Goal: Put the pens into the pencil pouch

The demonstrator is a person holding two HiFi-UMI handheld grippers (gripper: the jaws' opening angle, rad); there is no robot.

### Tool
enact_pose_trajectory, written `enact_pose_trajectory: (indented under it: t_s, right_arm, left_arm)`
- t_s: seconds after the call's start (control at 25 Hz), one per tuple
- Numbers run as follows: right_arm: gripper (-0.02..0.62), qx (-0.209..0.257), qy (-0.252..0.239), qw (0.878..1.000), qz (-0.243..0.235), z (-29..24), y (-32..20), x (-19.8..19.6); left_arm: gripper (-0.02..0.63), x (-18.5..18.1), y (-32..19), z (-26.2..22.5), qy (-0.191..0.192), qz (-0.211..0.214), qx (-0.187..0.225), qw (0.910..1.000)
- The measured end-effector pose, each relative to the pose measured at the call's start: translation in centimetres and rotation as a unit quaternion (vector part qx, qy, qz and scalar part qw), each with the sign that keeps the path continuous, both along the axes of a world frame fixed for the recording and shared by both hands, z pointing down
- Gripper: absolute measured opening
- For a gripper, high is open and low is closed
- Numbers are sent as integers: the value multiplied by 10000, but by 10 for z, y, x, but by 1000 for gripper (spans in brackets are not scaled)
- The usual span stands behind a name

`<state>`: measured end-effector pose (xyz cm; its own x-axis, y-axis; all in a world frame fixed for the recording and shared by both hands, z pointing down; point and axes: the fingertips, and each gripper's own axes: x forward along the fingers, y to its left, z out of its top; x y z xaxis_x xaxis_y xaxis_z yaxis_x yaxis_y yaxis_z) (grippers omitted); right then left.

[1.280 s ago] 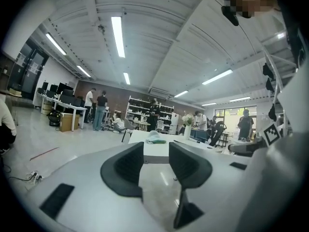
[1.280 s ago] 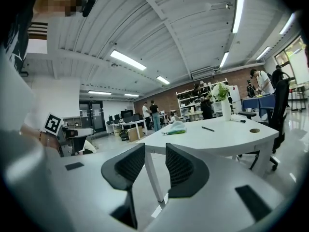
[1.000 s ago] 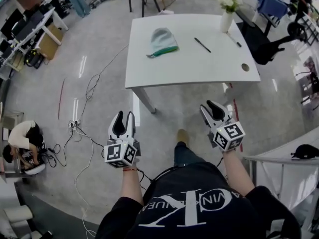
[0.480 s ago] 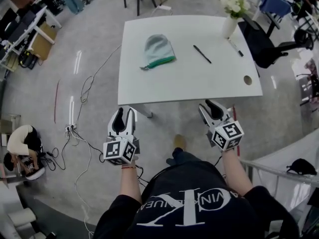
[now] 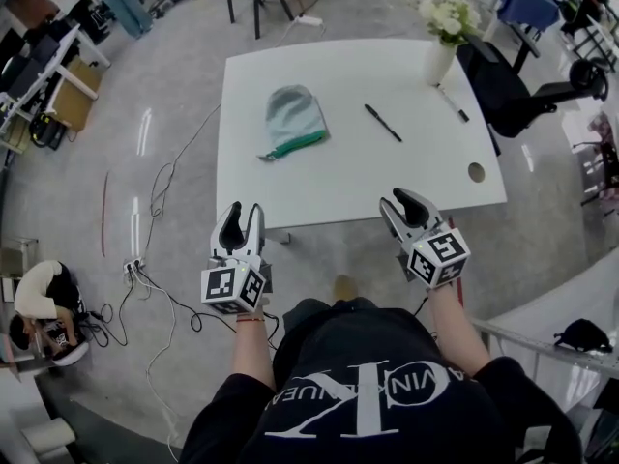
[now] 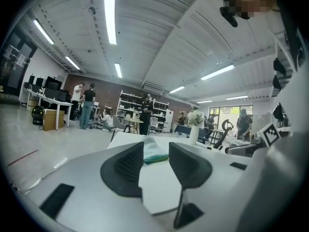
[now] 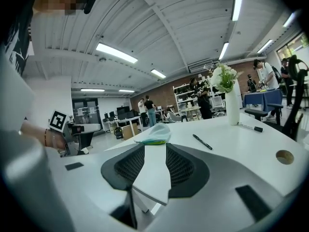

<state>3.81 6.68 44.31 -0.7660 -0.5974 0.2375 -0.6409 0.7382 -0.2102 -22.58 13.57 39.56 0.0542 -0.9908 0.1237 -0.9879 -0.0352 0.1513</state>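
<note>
A pale grey-green pencil pouch with a green zip edge lies on the white table, left of the middle; it also shows as the pouch and the pouch. A black pen lies right of it, seen too as the pen. A second pen rests by the vase, the same pen. My left gripper and right gripper hover at the table's near edge. Both are open and hold nothing.
A white vase of flowers stands at the table's far right. A round cable hole sits near the right edge. Cables trail on the floor at left. A dark chair stands right of the table. People are at the far desks.
Both grippers have come forward from over the floor to the table's near edge. The table and its things now lie closer. Both pairs of jaws stay as wide as before.
</note>
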Motion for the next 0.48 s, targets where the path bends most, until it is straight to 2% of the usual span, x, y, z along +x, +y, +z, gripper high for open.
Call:
enact_pose_trajectory:
  t_s: [0.28,0.48]
  right_arm:
    - [147,-50,-46,9999,152,-2,-16,11]
    - [147,-168,-59,9997,139,1,-18,8]
  left_arm:
    - [160,7,-29,-22,-74,182,182,9996]
    - [160,15,-33,-8,-70,303,-84,9995]
